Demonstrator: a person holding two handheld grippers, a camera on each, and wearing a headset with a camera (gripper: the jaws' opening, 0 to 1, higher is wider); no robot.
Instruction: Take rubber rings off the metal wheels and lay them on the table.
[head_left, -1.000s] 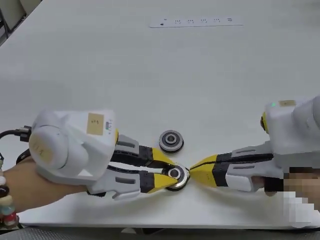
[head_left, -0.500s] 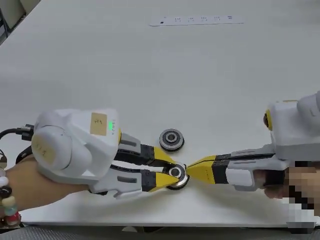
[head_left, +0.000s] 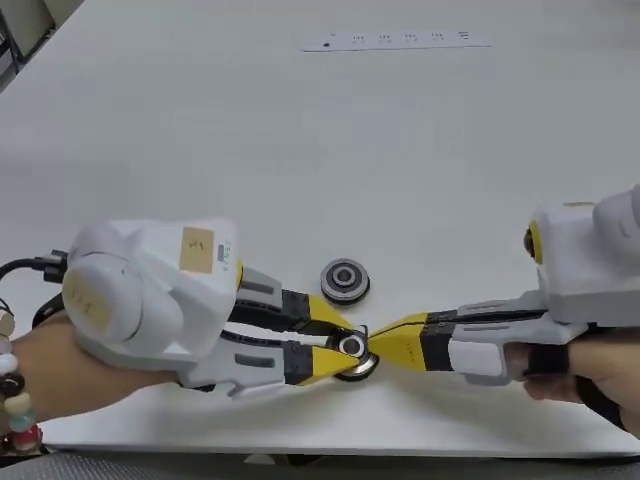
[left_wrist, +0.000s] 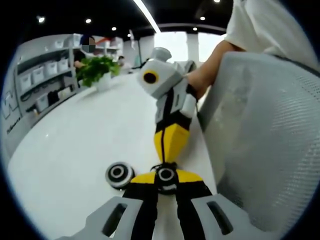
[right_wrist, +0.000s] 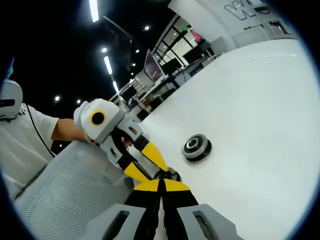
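Two grippers meet near the table (head_left: 300, 150) edge: the left gripper (head_left: 343, 346) pinches the wheel (head_left: 352, 350) tight, and the right gripper (head_left: 376, 339) has jaws pressed together on its ring (left_wrist: 161, 165), I think, so hold the wheel firm and pull the ring off slowly.

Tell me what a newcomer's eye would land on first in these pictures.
First, the two yellow-tipped grippers set nose to nose near the table's front edge: the left gripper clamps a small metal wheel, and the right gripper, jaws closed, touches its rim. Just beyond them a second wheel lies flat on the white table.
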